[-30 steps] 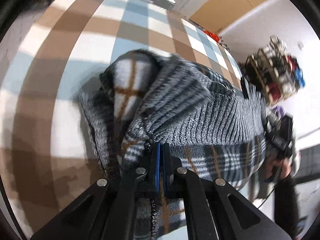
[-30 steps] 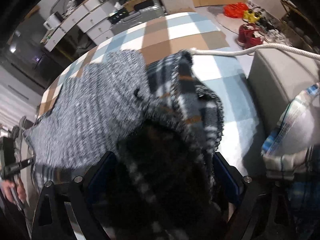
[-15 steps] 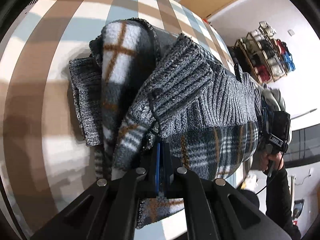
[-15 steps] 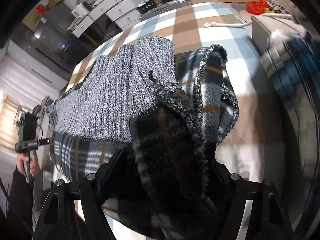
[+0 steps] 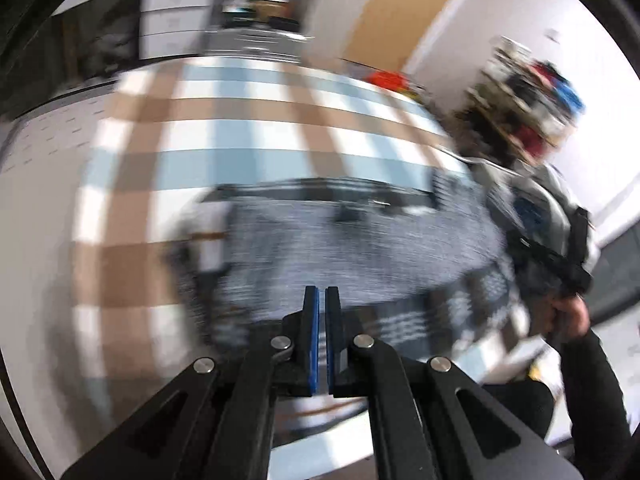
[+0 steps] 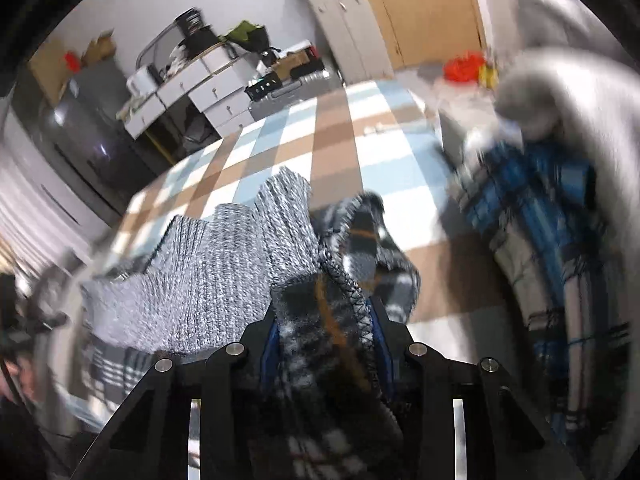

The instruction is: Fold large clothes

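Observation:
A grey knit garment (image 5: 360, 248) with a plaid fleece lining lies on the blue, brown and white checked cover (image 5: 240, 132); this view is blurred. My left gripper (image 5: 322, 292) hovers above its near edge, pads together with nothing between them. At the right edge a hand (image 5: 568, 316) holds my right gripper (image 5: 560, 272) at the garment's far side. In the right wrist view the right gripper (image 6: 324, 320) has jaws closing on a thick fold of plaid lining (image 6: 320, 360), which fills the gap and touches both pads. The grey knit (image 6: 208, 280) spreads left of it.
A pile of blue plaid clothes (image 6: 540, 208) lies at the right of the cover (image 6: 380, 148). White drawers (image 6: 200, 88) and a wooden door (image 6: 432, 12) stand beyond. A cluttered rack (image 5: 532, 92) is at the far right in the left wrist view.
My left gripper has lifted off the garment, which was bunched at its pads and now lies below. The right jaws have narrowed from wide open onto the plaid fold, and that hand has shifted.

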`<control>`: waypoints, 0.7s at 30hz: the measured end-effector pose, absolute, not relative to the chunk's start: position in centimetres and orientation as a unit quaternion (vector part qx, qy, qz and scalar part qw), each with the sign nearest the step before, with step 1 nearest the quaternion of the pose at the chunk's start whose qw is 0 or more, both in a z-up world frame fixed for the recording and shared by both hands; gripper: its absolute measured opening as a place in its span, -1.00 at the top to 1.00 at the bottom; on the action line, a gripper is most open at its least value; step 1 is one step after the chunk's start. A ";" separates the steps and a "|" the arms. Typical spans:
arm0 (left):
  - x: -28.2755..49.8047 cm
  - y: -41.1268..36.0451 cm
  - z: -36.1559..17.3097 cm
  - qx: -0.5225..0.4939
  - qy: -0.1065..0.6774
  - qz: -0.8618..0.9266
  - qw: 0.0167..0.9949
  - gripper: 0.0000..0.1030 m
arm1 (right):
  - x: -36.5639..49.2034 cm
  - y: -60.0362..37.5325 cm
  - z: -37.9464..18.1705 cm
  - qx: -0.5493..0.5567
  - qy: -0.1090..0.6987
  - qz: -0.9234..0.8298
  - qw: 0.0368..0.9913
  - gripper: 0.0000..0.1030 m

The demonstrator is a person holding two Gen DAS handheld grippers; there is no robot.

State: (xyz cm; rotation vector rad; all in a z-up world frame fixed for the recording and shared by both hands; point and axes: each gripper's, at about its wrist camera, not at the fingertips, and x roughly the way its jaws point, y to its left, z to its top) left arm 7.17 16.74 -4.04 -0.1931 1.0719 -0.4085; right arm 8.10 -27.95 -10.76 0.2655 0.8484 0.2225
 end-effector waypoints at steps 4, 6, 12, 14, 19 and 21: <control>9.9 13.2 -6.9 -0.041 0.539 -0.180 0.822 1.00 | 7.6 -27.1 -8.6 0.106 0.353 0.075 0.927 0.25; 11.2 12.7 -8.6 -0.023 0.559 -0.164 0.813 1.00 | 7.5 -27.2 -7.8 0.091 0.340 0.046 0.935 0.22; 12.7 14.7 -10.1 -0.092 0.577 -0.136 0.800 1.00 | 8.5 -26.6 -7.9 0.040 0.345 0.042 0.937 0.08; 12.5 14.9 -9.8 -0.070 0.569 -0.134 0.809 1.00 | 8.0 -26.2 -8.1 0.058 0.350 0.099 0.930 -0.27; 12.2 15.7 -9.6 -0.055 0.559 -0.142 0.815 1.00 | 8.4 -24.1 -10.3 0.035 0.383 0.128 0.914 -0.58; 11.7 16.3 -9.3 -0.059 0.555 -0.134 0.819 1.00 | 9.7 -24.7 -11.8 0.033 0.412 0.085 0.907 -0.58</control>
